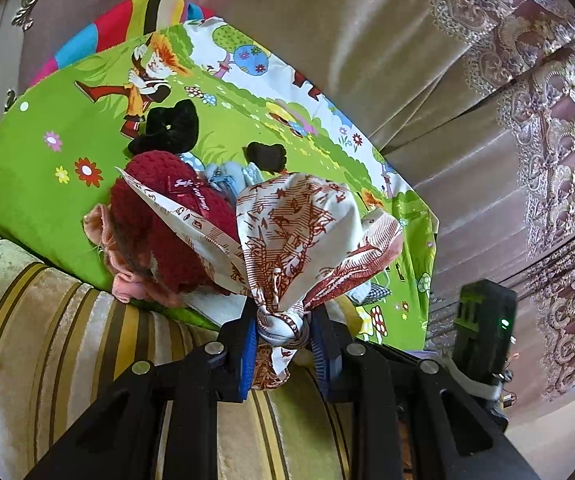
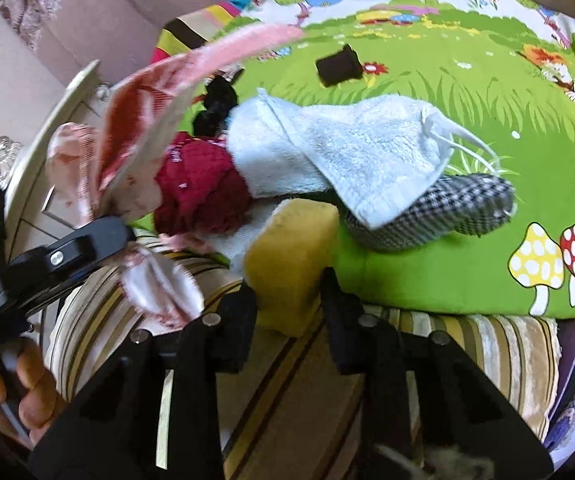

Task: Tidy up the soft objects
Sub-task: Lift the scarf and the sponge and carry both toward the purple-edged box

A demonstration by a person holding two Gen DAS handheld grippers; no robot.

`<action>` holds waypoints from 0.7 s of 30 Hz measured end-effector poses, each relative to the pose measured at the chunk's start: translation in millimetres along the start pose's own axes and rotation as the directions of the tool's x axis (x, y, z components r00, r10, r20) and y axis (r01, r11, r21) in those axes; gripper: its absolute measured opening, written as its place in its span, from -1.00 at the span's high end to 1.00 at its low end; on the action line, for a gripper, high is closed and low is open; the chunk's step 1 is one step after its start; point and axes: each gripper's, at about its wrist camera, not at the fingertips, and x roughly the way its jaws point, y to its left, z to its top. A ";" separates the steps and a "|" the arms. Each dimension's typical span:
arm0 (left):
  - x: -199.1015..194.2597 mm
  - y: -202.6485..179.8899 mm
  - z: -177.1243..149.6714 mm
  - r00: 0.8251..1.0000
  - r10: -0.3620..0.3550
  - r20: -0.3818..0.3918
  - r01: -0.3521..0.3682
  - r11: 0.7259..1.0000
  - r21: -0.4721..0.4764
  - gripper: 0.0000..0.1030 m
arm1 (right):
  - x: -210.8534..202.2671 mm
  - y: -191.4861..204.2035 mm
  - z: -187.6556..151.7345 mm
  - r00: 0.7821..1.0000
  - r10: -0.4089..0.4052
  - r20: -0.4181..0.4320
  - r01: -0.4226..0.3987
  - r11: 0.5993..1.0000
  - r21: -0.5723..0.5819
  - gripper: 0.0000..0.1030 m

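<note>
My left gripper (image 1: 283,334) is shut on a white scarf with red print (image 1: 307,232), bunched between its blue pads and lifted above the pile; it also shows blurred in the right wrist view (image 2: 135,120). My right gripper (image 2: 287,292) is shut on a yellow sponge (image 2: 291,248) at the bed's edge. The pile on the green cartoon bedsheet (image 2: 447,80) holds a dark red knit hat (image 2: 199,188), a pale blue towel (image 2: 347,152), a checked cloth (image 2: 447,208) and a pink cloth (image 1: 127,280).
A black scrunchie (image 1: 175,128) and a small black hat-shaped item (image 2: 339,65) lie farther on the sheet. A striped yellow cushion (image 1: 47,340) fronts the bed. Curtains (image 1: 487,120) hang to the right, and a white cabinet (image 2: 39,152) stands left.
</note>
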 end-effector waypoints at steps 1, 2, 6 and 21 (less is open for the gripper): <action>-0.6 -2.4 -1.0 1.000 -0.002 -0.001 0.002 1.000 0.004 0.51 | -5.7 1.6 -2.9 1.000 0.000 0.012 0.000 1.000 -0.008 0.34; -0.5 -3.7 -1.2 1.000 -0.003 -0.003 0.003 1.000 0.007 0.51 | -12.1 3.5 -6.2 1.000 -0.002 0.026 0.002 1.000 -0.018 0.34; -1.5 -15.2 -5.5 1.000 -0.015 -0.008 0.015 1.000 0.027 0.51 | -38.4 3.4 -19.9 0.997 -0.004 0.071 0.006 1.000 -0.024 0.34; 17.0 -78.2 -35.9 0.986 -0.130 -0.104 0.142 0.983 0.117 0.51 | -111.2 -36.8 -59.1 0.962 -0.160 0.219 0.159 0.987 0.022 0.34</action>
